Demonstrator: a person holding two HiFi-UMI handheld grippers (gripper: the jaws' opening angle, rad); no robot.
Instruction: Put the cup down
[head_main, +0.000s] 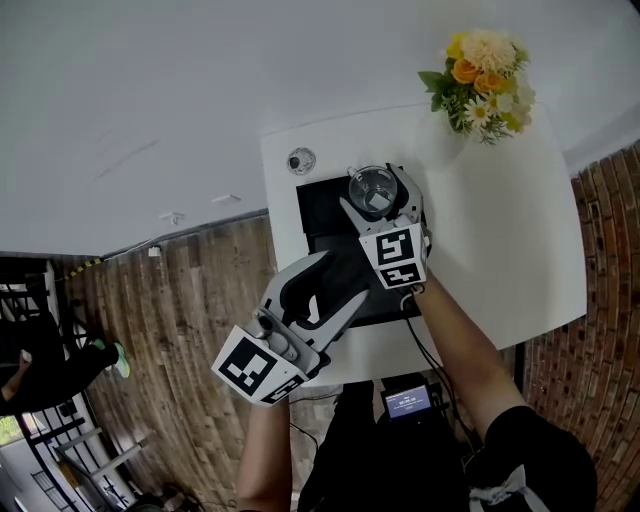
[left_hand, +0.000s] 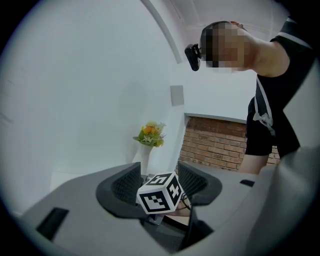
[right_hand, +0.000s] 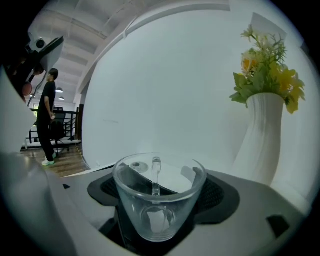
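My right gripper (head_main: 378, 193) clasps an upright glass cup (right_hand: 159, 197) between widely spread jaws, over the far end of a black mat (head_main: 322, 215) on the white table (head_main: 500, 250). My left gripper (head_main: 341, 277) hovers nearer, jaws apart and empty. Flowers (head_main: 484, 78) stand far right.

white wall (head_main: 150, 100): curved | wood-plank floor (head_main: 185, 300): brown | brick wall (left_hand: 220, 145): red | white table (head_main: 500, 250): against the white wall
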